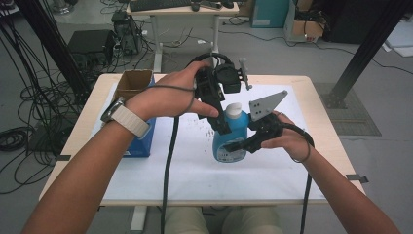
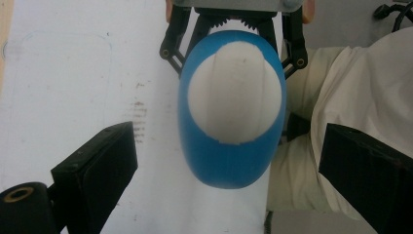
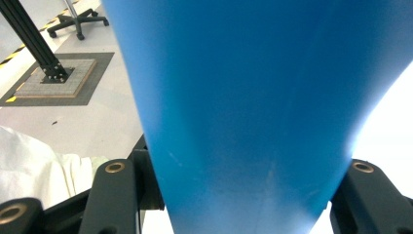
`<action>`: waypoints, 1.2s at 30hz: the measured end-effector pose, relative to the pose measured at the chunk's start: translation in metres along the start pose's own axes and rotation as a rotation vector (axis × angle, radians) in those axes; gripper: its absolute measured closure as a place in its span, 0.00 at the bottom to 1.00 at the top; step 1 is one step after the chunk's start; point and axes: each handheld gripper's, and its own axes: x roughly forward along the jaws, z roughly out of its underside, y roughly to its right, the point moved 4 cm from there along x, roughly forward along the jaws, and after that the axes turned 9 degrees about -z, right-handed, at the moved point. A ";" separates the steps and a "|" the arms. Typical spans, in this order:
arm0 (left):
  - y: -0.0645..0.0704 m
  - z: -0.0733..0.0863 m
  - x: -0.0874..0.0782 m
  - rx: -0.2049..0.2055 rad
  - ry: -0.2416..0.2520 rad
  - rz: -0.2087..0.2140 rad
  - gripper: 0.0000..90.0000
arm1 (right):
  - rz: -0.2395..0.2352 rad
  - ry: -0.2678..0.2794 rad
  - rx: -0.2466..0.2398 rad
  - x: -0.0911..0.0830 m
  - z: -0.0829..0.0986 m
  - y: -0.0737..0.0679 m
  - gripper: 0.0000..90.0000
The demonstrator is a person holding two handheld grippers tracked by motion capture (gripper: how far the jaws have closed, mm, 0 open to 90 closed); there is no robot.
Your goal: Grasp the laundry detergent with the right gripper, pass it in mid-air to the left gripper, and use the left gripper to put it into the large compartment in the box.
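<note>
— Bottle upright on the counter's white sheet: why clamp its body?
— So our right gripper, closed on the blue sides, steadies it while our left gripper hangs above the white cap, jaws spread wide, touching nothing.

A lab: floor cables, black rig frame, equipment desk.

Bare forearms being shown, a pale woven watch strap being worn behind the black left gripper, a grey three-cornered plate being carried atop the black right gripper, black cables being trailed behind both, brass-coloured screws being shown at jaw bases, cream trousers being worn.
</note>
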 end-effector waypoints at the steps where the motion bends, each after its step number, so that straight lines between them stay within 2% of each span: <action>1: 0.000 0.000 0.001 -0.001 0.001 0.000 0.08 | -0.003 -0.001 -0.005 0.001 0.000 0.000 0.48; 3: -0.001 0.000 0.002 0.000 -0.002 0.003 0.08 | -0.003 -0.007 -0.007 0.003 0.001 0.000 0.48; 4: 0.000 0.000 0.003 0.000 -0.003 0.003 0.08 | -0.004 -0.009 0.010 0.003 0.001 -0.002 0.48; 6: 0.000 0.000 0.004 0.001 -0.004 0.006 0.08 | -0.008 -0.010 0.014 0.004 0.001 -0.002 0.48; 36: -0.001 0.000 0.008 -0.004 -0.002 0.011 0.08 | -0.008 -0.006 0.015 0.006 0.001 -0.001 0.48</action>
